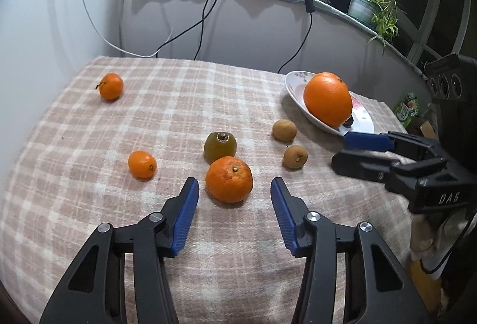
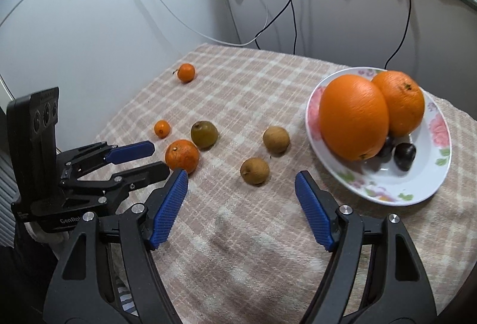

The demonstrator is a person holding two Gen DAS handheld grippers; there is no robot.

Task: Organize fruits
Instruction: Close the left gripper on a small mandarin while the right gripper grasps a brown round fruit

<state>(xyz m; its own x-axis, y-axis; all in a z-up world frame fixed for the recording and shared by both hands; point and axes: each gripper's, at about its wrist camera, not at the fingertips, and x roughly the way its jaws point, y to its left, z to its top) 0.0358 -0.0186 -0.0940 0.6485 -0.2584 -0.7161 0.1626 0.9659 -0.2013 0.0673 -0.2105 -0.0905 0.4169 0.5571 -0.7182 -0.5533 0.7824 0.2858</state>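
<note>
A mandarin (image 1: 229, 179) lies on the checked cloth just ahead of my left gripper (image 1: 234, 181), whose blue pads stand apart from it on both sides, open. In the right wrist view that gripper (image 2: 159, 157) stops short of the mandarin (image 2: 182, 156). My right gripper (image 2: 241, 175) is open over the cloth, close to a small brown fruit (image 2: 255, 171), with a second brown fruit (image 2: 276, 139) behind it. A flowered plate (image 2: 387, 195) holds two large oranges (image 2: 353, 118) and dark chestnuts (image 2: 405, 155). A greenish fruit (image 1: 220, 146) sits behind the mandarin.
Two small mandarins (image 1: 111, 86) (image 1: 142, 164) lie on the left part of the cloth. Cables (image 1: 205, 11) hang down the wall behind the table. A potted plant (image 1: 372, 5) stands on the grey-covered ledge at the back right. The table edge runs close below both grippers.
</note>
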